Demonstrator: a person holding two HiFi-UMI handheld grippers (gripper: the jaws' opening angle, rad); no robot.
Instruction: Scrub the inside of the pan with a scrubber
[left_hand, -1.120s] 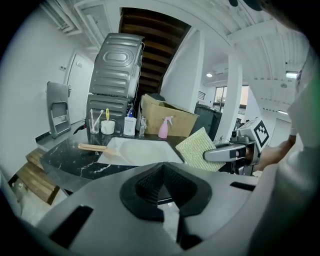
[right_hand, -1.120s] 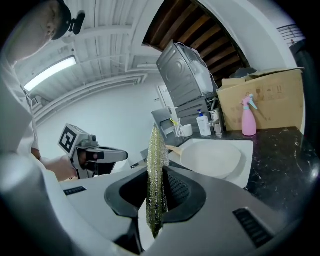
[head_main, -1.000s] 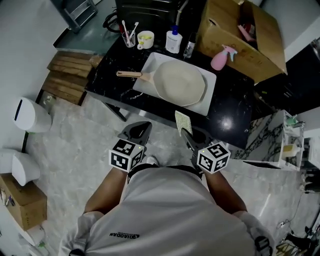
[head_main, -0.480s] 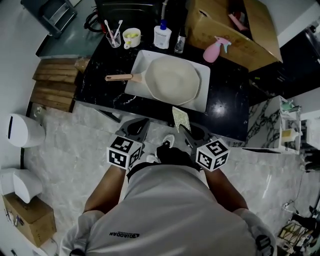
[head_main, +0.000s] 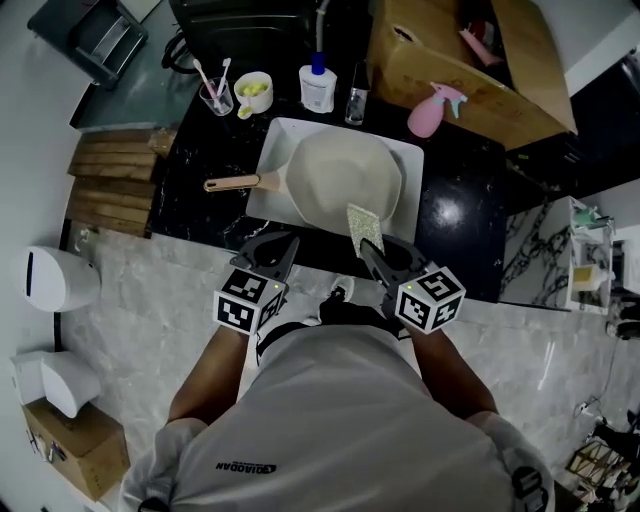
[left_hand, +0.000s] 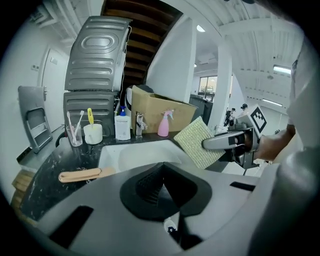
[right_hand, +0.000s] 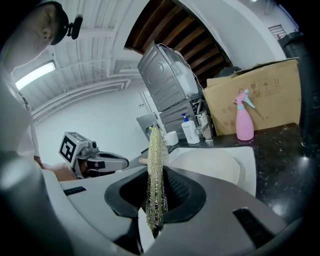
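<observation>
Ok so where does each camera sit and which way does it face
Head view: on the person's head, looking down at the pan; torso, arms, left gripper and right gripper show.
Left gripper view: on the left gripper, facing the counter over shut, empty jaws.
Right gripper view: on the right gripper, facing the counter, jaws clamping the scrubber.
Both gripper views share the pink spray bottle.
</observation>
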